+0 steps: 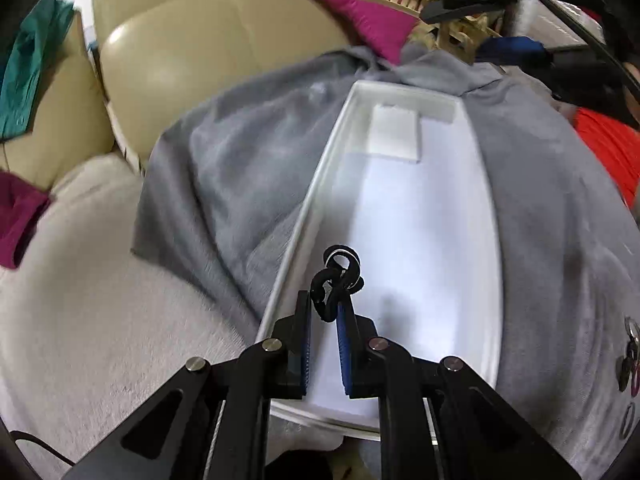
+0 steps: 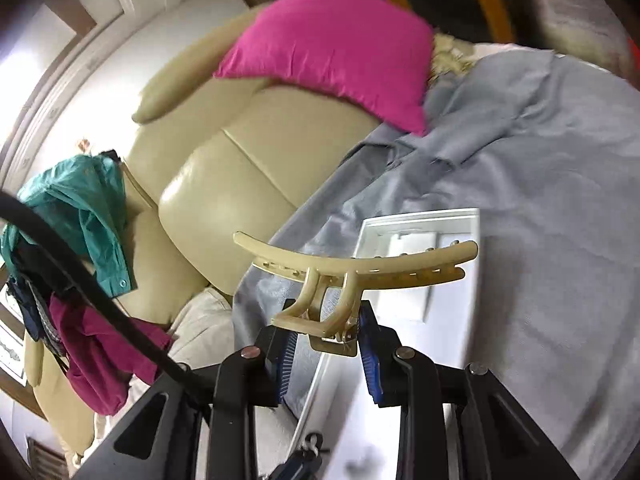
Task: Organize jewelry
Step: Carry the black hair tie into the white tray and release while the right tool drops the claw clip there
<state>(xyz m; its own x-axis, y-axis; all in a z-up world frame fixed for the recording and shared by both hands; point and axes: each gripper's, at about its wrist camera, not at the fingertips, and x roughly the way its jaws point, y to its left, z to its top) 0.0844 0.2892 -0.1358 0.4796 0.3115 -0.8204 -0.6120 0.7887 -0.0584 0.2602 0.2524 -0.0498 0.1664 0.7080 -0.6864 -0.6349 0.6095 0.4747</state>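
The left tool is nearly closed, pinching a small black hair tie with a pale ring at its tips, above the near end of a long white tray. The tray lies on a grey blanket and has a small white pad at its far end. The right tool grips a beige claw hair clip by its handles, teeth pointing away, over the tray's near left rim. A cream leather sofa with a magenta cushion stands behind. More small pieces lie on the blanket at the left view's right edge, too blurred to identify.
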